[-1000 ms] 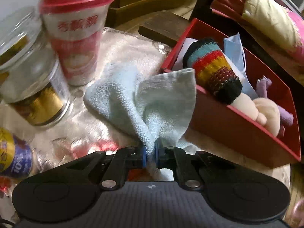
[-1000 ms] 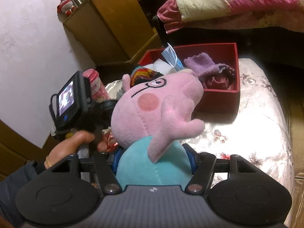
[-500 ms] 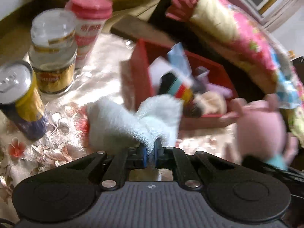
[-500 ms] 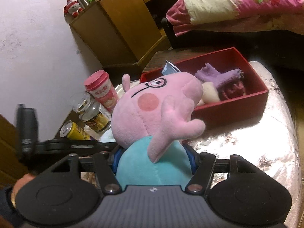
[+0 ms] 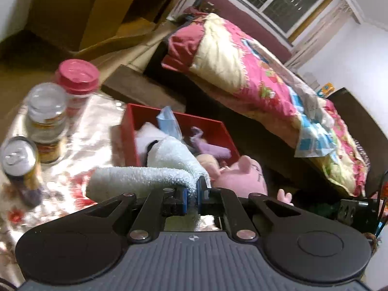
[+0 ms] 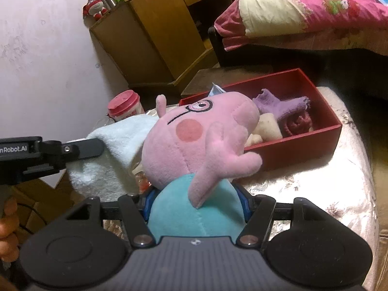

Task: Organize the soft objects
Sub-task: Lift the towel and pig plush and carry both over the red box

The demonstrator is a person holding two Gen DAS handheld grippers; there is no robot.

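My left gripper (image 5: 192, 194) is shut on a pale blue towel (image 5: 145, 177) and holds it in the air in front of the red box (image 5: 129, 131). The towel also shows in the right wrist view (image 6: 109, 160), hanging from the left gripper's finger (image 6: 82, 148). My right gripper (image 6: 196, 201) is shut on the teal body of a pink pig plush (image 6: 198, 135), held above the table before the red box (image 6: 303, 150). The box holds a purple cloth (image 6: 281, 104), a dark red roll (image 6: 298, 123) and other soft items. The plush head shows in the left wrist view (image 5: 245, 177).
A pink-lidded cup (image 5: 77, 82), a glass jar (image 5: 46, 121) and a drink can (image 5: 20, 165) stand on the floral tablecloth (image 5: 80, 145) at the left. A bed with a pink quilt (image 5: 254, 72) lies behind the box. A wooden cabinet (image 6: 155, 38) stands by the wall.
My left gripper has lifted the towel off the table and swung right towards the box. My right gripper has kept hold of the plush and drawn back a little; the box looks farther away.
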